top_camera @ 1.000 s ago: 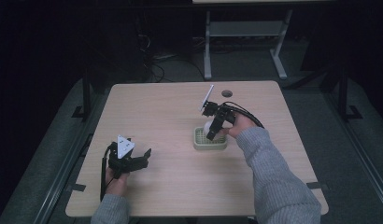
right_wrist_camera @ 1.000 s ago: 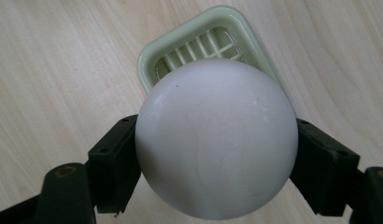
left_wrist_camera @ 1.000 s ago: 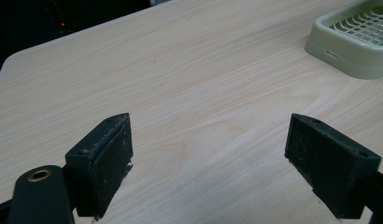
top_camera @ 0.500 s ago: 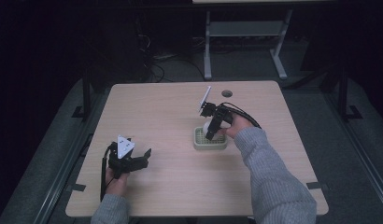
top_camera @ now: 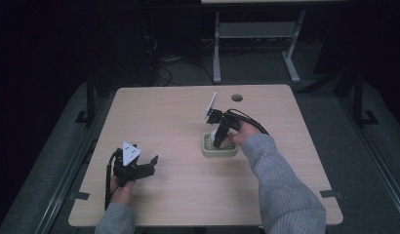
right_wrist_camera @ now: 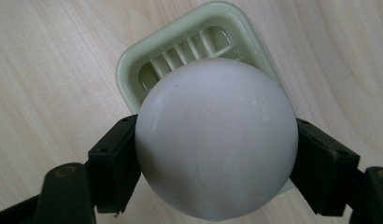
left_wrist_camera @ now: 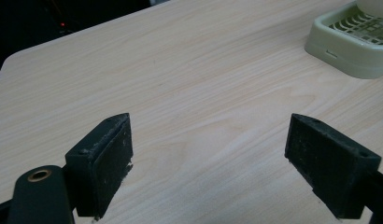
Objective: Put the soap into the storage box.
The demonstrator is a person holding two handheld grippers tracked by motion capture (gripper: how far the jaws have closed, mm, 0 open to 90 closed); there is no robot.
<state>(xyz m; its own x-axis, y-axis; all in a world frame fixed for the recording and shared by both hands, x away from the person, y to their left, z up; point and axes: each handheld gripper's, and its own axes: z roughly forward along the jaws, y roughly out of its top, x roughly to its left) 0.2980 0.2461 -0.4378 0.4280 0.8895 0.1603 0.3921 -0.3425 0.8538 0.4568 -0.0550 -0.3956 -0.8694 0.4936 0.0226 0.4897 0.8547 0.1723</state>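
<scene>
A white ball (right_wrist_camera: 215, 137) sits clamped between the two black jaws of my right gripper (top_camera: 219, 141), right above a pale green slatted tray (right_wrist_camera: 133, 70). In the high view the tray (top_camera: 208, 148) lies right of the table's middle, and the right gripper points down into it. My left gripper (top_camera: 139, 168) rests near the front left of the table, open, with only bare wood between its jaws. From the left gripper view the same tray (left_wrist_camera: 329, 44) shows at the upper right, well beyond the left gripper (left_wrist_camera: 208, 154).
The wooden table (top_camera: 164, 112) has a round cable hole (top_camera: 237, 97) near its far edge. A metal-legged stand (top_camera: 256, 34) and cables lie on the dark floor behind. Black tape tabs mark the front corners.
The right gripper with the ball has shifted slightly over the tray. The left gripper has stayed still.
</scene>
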